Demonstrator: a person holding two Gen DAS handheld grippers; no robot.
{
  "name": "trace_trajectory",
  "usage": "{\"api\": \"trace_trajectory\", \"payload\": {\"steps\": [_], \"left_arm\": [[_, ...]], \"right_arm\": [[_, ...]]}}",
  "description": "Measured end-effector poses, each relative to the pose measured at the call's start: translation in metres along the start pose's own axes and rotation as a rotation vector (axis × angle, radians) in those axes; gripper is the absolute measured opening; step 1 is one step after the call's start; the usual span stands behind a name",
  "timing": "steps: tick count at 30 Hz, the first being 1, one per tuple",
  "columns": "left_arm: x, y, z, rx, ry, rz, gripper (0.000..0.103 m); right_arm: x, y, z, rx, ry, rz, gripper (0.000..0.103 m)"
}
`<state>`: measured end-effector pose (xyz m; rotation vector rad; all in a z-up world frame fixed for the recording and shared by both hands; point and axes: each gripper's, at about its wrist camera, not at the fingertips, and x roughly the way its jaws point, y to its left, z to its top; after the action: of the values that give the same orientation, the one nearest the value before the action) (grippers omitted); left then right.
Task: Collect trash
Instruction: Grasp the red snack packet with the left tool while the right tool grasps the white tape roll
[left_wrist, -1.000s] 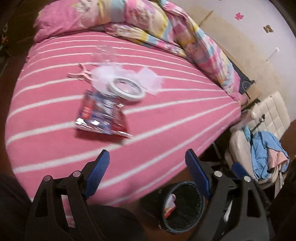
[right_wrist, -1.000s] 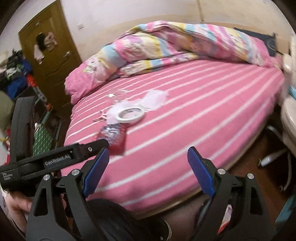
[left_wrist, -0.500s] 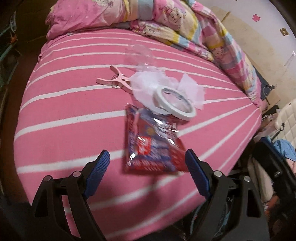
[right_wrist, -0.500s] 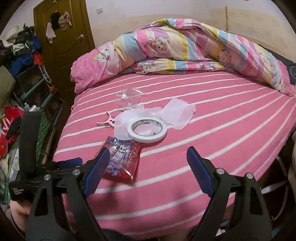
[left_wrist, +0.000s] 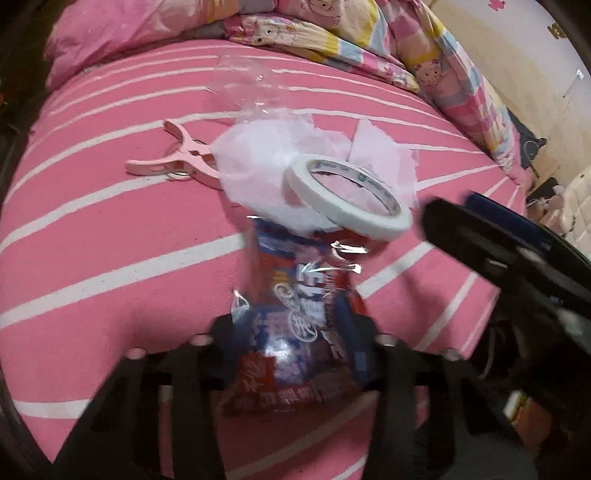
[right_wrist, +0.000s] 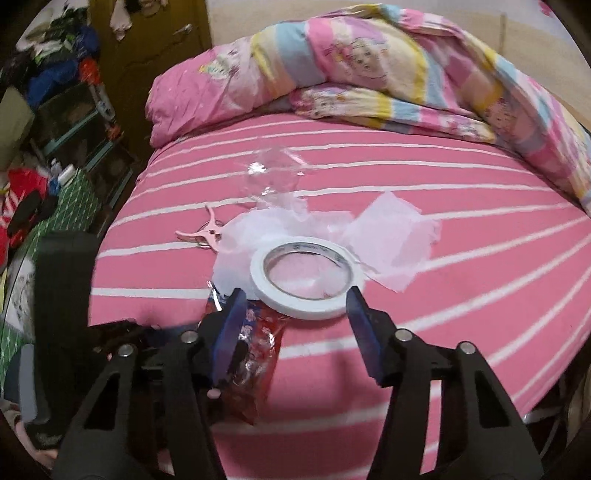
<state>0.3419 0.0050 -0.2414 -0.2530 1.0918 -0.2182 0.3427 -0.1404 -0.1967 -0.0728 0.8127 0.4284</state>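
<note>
Closing around crinkly foil wrapper (left_wrist: 295, 325), left gripper (left_wrist: 295, 347), striped bedsheet (left_wrist: 110, 236)

Small dark print runs around the inner core of the tape roll (left_wrist: 347, 194), too blurred to read. The red and blue snack packet (left_wrist: 295, 314) carries large white lettering, smeared and illegible.

Right gripper (right_wrist: 295, 325), jaws just closing, straddles the near rim of the tape roll (right_wrist: 306, 282) without touching it. Tissue (right_wrist: 388, 240) lies behind the roll; snack wrapper (right_wrist: 258, 354) lies left of it.
</note>
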Motion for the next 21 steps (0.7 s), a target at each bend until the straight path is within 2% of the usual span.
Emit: {"api": "trace_trajectory", "payload": {"steps": [2,5,11,15,18,19,21], "left_arm": [[0.0,0.003,0.0,-0.011,0.014,-0.009,0.022],[-0.003,0.011,-0.001,-0.05,0.042,-0.029,0.016],[-0.004,0.027,0.001,-0.124,0.087,-0.064,0.015],[-0.002,0.029,0.0,-0.134,0.103,-0.069,0.014],[-0.003,0.031,0.0,-0.135,0.107,-0.069,0.014],[-0.004,0.032,0.0,-0.14,0.108,-0.071,0.014],[-0.006,0.035,-0.002,-0.144,0.107,-0.071,0.014]], "right_arm": [[0.015,0.005,0.005,-0.036,0.028,0.006,0.049],[0.033,0.01,0.006,-0.064,0.066,0.013,0.045],[0.059,0.011,0.004,-0.064,0.142,0.027,0.044],[0.072,0.012,0.001,-0.065,0.206,0.03,0.044],[0.079,0.017,-0.001,-0.102,0.223,0.01,0.043],[0.08,0.018,-0.001,-0.107,0.224,0.007,0.042],[0.081,0.021,0.0,-0.112,0.234,0.018,0.033]]}}
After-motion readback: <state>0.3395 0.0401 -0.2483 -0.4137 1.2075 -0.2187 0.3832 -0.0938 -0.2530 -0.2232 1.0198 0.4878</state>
